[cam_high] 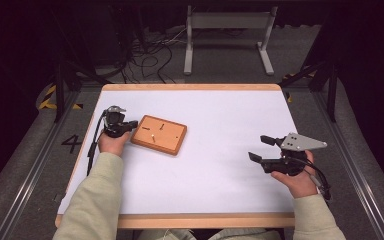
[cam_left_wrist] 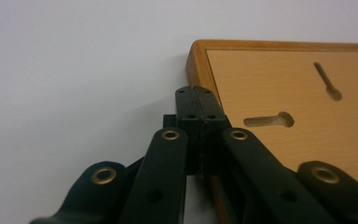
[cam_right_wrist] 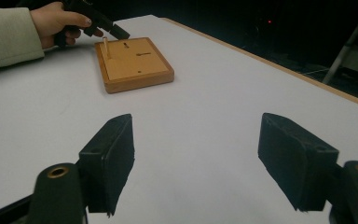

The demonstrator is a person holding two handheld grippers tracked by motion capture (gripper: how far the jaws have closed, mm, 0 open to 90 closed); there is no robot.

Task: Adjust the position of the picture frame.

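Wooden and flat, the board (cam_high: pixel 158 134) lies left of centre in the high view on the white table (cam_high: pixel 220 165), a thick slab with rounded edges, keyhole-shaped slots (cam_left_wrist: pixel 269 121) cut into its top and a small pale peg (cam_right_wrist: pixel 106 47) standing upright near one edge. It looks stiff and fairly solid, unlikely to bend or break, but its smooth finish could let it slide on the tabletop when pushed; the thick rim seems the safest place to grip it, while the thin peg looks light and easy to snap or tip. At the board's left corner sits the left gripper (cam_left_wrist: pixel 196 93), jaws pressed together with nothing between them, tips touching or just beside the rim. In the right half of the high view, well apart from the board, the right gripper (cam_high: pixel 258 148) is held with jaws spread wide and empty.
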